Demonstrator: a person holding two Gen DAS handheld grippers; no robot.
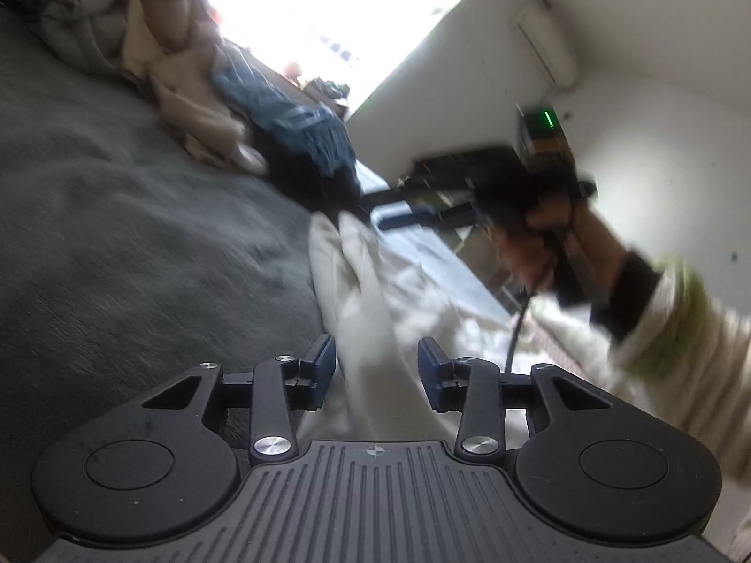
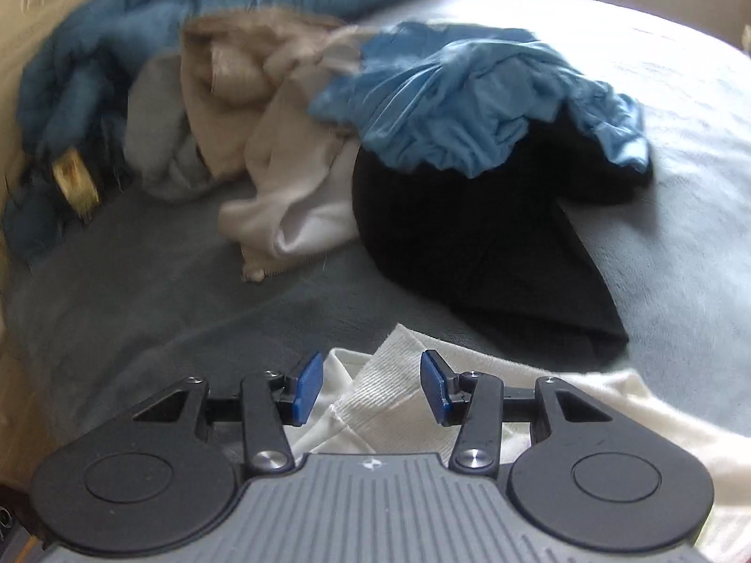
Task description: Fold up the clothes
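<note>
**White garment between both tools on the bed**

The left tool [image 1: 378, 373] stood with its jaws spread, a fold of the white garment [image 1: 371, 291] running up between them; the blue pads [image 1: 326, 366] did not press on the cloth. The garment lay crumpled on the grey bed [image 1: 117, 234], stretching away toward the far edge.

The right tool [image 2: 371, 387] also stood with jaws apart. A ribbed cuff [image 2: 392, 368] of the white garment lay between its pads [image 2: 307, 387], apart from them on both sides, with the rest of the cloth spreading off to the right under the tool.

In the left wrist view a hand [image 1: 540, 234] in a pale sleeve [image 1: 680, 319] gripped the right tool's handle above the garment; that view was blurred.

Beyond the cuff a heap of clothes sat on the bed: a black piece [image 2: 478, 244] nearest, a light blue piece [image 2: 469, 98] draped over its top, a beige piece [image 2: 263, 108] to their left, and a darker blue piece [image 2: 117, 47] along the far left.
</note>
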